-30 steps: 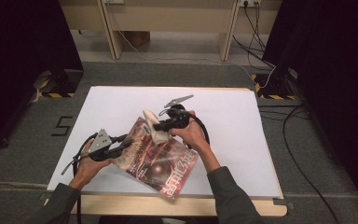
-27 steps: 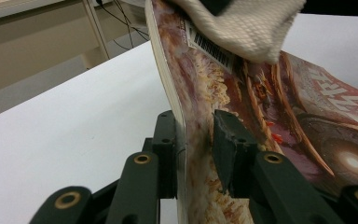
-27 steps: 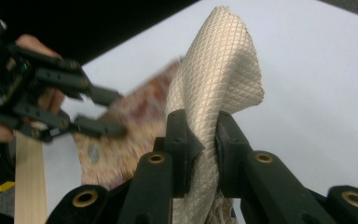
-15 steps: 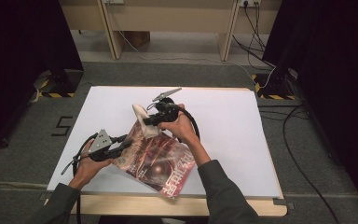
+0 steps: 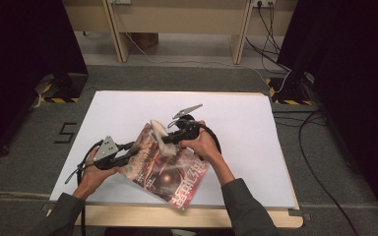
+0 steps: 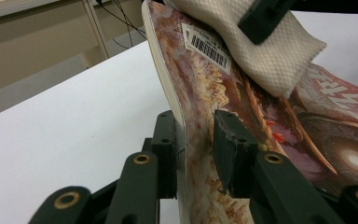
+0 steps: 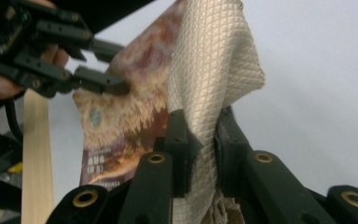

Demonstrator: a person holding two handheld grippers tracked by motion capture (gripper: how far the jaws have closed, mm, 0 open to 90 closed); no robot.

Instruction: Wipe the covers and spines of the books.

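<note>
Since a second ago the right gripper (image 5: 163, 139) has carried its clamped cloth (image 5: 158, 131) back down onto the magazine (image 5: 170, 169). That magazine's edge sits pinched in the left gripper (image 5: 137, 153), cloth near its upper end.

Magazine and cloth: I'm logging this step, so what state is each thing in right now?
Magazine: closed, one edge lifted off the table.
Cloth: folded, resting against the magazine cover.
Left gripper: shut on the magazine's edge.
Right gripper: shut on the cloth.
</note>
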